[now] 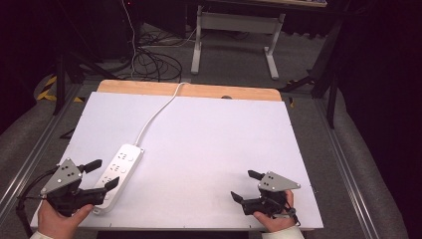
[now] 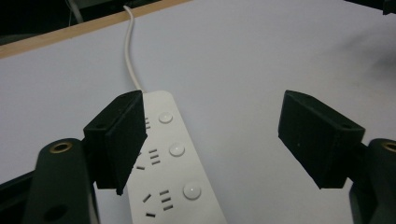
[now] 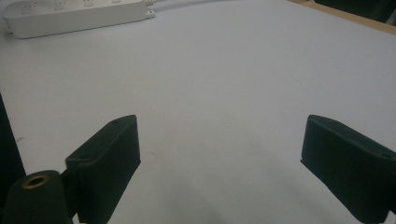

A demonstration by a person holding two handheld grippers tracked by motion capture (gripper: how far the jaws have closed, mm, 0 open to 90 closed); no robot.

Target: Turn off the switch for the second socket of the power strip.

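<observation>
Left gripper (image 1: 104, 175) sits at the near end of the power strip (image 1: 119, 172) in the high view, jaws spread and empty, one over the strip's near end, the other off its left edge. The strip lies flat on the white table (image 1: 209, 144), its cord (image 1: 154, 114) running away to the far wooden edge. Right gripper (image 1: 246, 185) is well to the right of the strip, jaws apart, holding nothing.

Left gripper view: left gripper (image 2: 210, 135) straddles badly, with one jaw over the sockets on the power strip (image 2: 173, 158) and the other out over bare table. Likely risk: closing from here pinches one edge or a switch button (image 2: 177, 149), and the strip pivots or skids; the cord (image 2: 130, 51) could tug it back.

Right gripper view: right gripper (image 3: 219, 154) gapes over bare table, the power strip (image 3: 70, 16) far off at top left. Too distant to steady the strip if it slips.
</observation>
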